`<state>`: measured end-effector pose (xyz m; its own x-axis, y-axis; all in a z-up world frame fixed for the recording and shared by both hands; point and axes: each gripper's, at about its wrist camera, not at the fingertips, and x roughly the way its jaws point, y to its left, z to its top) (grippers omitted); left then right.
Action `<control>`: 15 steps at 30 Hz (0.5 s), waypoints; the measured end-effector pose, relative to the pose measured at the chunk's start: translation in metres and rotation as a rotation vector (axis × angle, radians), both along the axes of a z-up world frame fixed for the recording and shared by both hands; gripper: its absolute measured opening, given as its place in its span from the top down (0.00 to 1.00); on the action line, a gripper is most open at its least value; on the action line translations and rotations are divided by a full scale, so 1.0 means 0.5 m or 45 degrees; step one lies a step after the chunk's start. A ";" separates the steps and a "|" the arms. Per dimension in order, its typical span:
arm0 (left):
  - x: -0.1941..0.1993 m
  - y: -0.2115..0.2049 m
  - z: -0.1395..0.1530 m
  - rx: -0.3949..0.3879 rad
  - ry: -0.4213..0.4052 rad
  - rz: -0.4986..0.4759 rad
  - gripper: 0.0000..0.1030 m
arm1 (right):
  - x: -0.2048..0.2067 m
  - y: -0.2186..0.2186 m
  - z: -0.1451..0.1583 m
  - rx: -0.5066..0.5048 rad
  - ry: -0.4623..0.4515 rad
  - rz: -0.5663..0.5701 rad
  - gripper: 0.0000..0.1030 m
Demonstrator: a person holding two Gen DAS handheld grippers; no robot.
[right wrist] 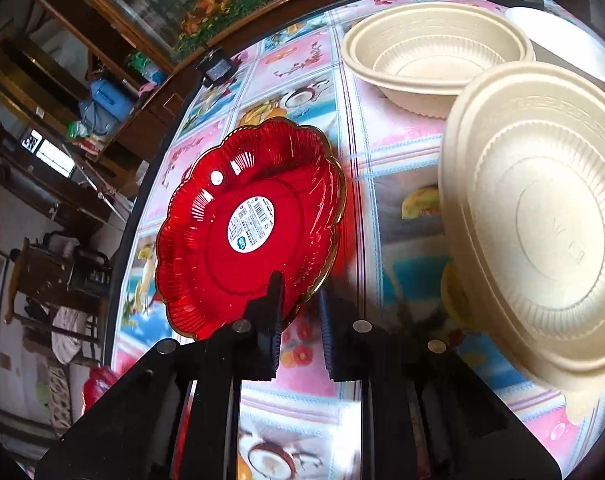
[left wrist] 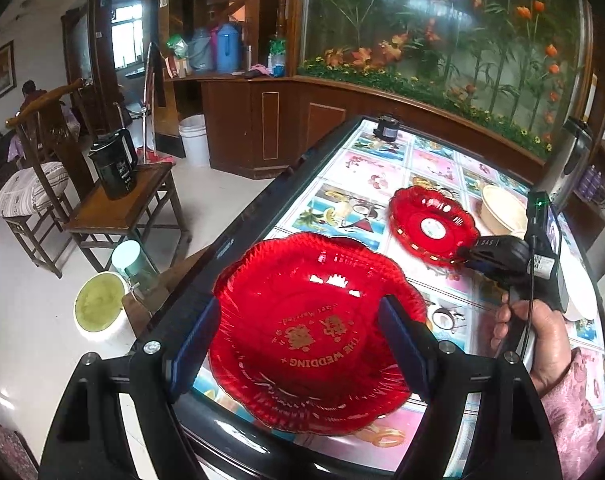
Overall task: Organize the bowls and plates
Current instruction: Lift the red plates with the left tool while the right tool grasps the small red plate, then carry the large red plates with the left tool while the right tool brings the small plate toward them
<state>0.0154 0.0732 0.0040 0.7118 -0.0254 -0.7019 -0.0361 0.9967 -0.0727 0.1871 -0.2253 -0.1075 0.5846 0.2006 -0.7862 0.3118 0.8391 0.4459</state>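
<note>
The stickered red plate (right wrist: 248, 232) sits pinched at its rim in your right gripper (right wrist: 298, 320) and may slip, while your left gripper (left wrist: 298, 344) gapes empty over the wedding plate (left wrist: 314, 332)

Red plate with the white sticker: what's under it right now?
Under the red plate only the patterned tablecloth shows around its rim. The right hand-held gripper sits at its near edge. Whatever lies directly beneath its centre is covered.
</note>
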 end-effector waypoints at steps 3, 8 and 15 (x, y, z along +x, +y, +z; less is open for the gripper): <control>-0.005 -0.007 0.004 -0.016 0.001 -0.021 0.21 | -0.030 0.001 0.004 0.016 0.005 0.037 0.85; -0.016 -0.027 0.005 -0.032 0.020 -0.078 0.21 | -0.103 -0.001 0.008 0.041 0.007 0.095 0.84; -0.040 -0.072 0.010 -0.024 0.032 -0.152 0.21 | -0.218 -0.028 0.006 0.052 0.014 0.142 0.85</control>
<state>-0.0044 0.0372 0.0087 0.6850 -0.1226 -0.7182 0.0808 0.9924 -0.0923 0.0779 -0.2391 -0.1046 0.5481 0.2955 -0.7825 0.2228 0.8501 0.4771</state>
